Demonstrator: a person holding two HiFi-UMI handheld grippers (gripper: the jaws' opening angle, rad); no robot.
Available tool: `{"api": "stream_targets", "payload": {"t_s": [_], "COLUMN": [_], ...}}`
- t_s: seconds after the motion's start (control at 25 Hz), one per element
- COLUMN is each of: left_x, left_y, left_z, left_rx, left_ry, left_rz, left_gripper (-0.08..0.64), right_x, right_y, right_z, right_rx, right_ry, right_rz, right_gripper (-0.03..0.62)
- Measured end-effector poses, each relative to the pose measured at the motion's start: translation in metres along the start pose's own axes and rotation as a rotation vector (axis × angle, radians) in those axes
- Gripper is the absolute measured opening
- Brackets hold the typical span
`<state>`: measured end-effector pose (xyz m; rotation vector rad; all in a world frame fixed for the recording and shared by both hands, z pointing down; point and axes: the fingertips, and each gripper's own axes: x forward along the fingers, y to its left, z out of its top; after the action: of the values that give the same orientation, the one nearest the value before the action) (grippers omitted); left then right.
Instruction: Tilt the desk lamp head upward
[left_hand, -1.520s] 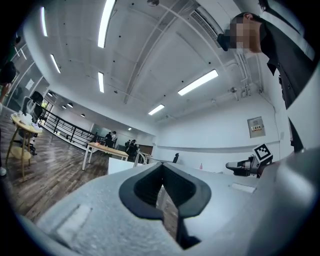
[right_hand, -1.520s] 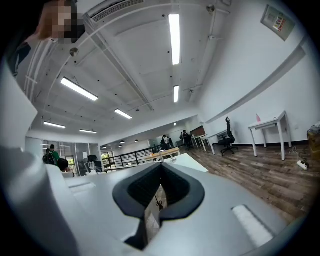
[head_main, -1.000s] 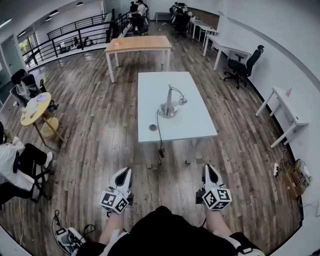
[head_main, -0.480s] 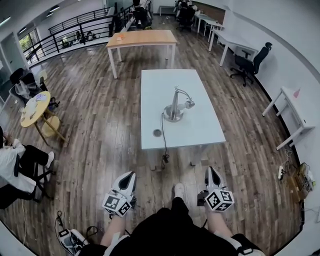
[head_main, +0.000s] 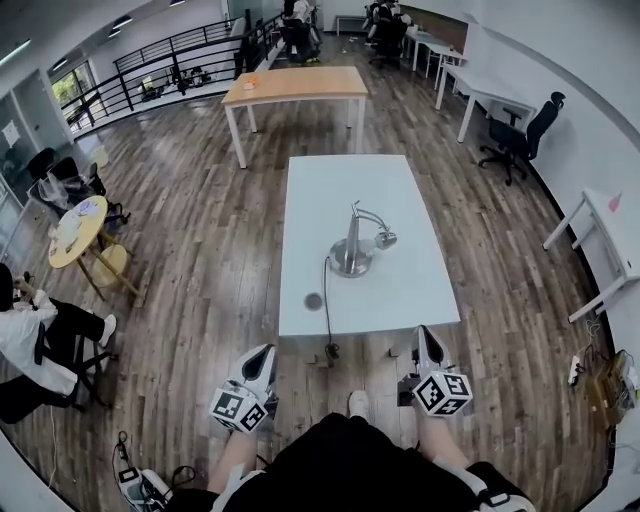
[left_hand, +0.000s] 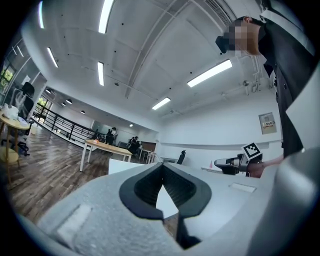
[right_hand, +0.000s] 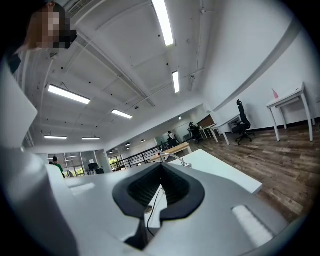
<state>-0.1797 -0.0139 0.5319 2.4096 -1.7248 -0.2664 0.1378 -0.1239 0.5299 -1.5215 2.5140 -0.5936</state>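
Observation:
A silver desk lamp (head_main: 352, 244) stands on a long white table (head_main: 400, 295), its small head (head_main: 385, 240) hanging low to the right of the post. A black cord (head_main: 325, 300) runs from its base off the front edge. Both grippers hang at waist height, short of the table. My left gripper (head_main: 265, 352) is shut with nothing in it, and my right gripper (head_main: 424, 333) is shut and empty too. In the right gripper view the lamp (right_hand: 172, 159) shows just beyond the closed right gripper (right_hand: 161, 166). The left gripper view shows the closed left gripper (left_hand: 161, 165) and the table's corner (left_hand: 125, 165).
A wooden table (head_main: 295, 85) stands behind the white one. At the left are a round yellow table (head_main: 80, 220) and a seated person (head_main: 25, 340). An office chair (head_main: 520, 135) and a white desk (head_main: 610, 230) line the right wall.
The person has walked toward the white table, so table and lamp now sit nearer. Both grippers stay shut and low in front of the body.

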Motion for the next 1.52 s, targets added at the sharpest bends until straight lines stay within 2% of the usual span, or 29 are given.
{"api": "stream_targets", "payload": {"t_s": [0.36, 0.64, 0.8, 1.0, 1.32, 1.52], "left_x": [0.089, 0.155, 0.180, 0.193, 0.211, 0.238], "left_y": [0.000, -0.009, -0.019, -0.021, -0.013, -0.003], "left_z": [-0.002, -0.008, -0.009, -0.017, -0.022, -0.022], "left_rx": [0.012, 0.009, 0.003, 0.026, 0.038, 0.028], "left_ry": [-0.008, -0.023, -0.010, 0.039, 0.082, 0.063], "left_rz": [-0.012, 0.009, 0.013, -0.001, 0.001, -0.029], "left_gripper": [0.000, 0.000, 0.000, 0.000, 0.000, 0.000], "right_x": [0.049, 0.094, 0.115, 0.131, 0.145, 0.163], "right_y": [-0.071, -0.105, -0.108, -0.107, -0.114, -0.115], "right_z": [0.028, 0.044, 0.050, 0.045, 0.036, 0.036], "right_rx": [0.040, 0.029, 0.027, 0.081, 0.122, 0.119], "right_ry": [-0.001, 0.042, 0.064, 0.063, 0.096, 0.099], "right_rz": [-0.033, 0.034, 0.086, 0.122, 0.126, 0.109], "right_gripper": [0.000, 0.000, 0.000, 0.000, 0.000, 0.000]}}
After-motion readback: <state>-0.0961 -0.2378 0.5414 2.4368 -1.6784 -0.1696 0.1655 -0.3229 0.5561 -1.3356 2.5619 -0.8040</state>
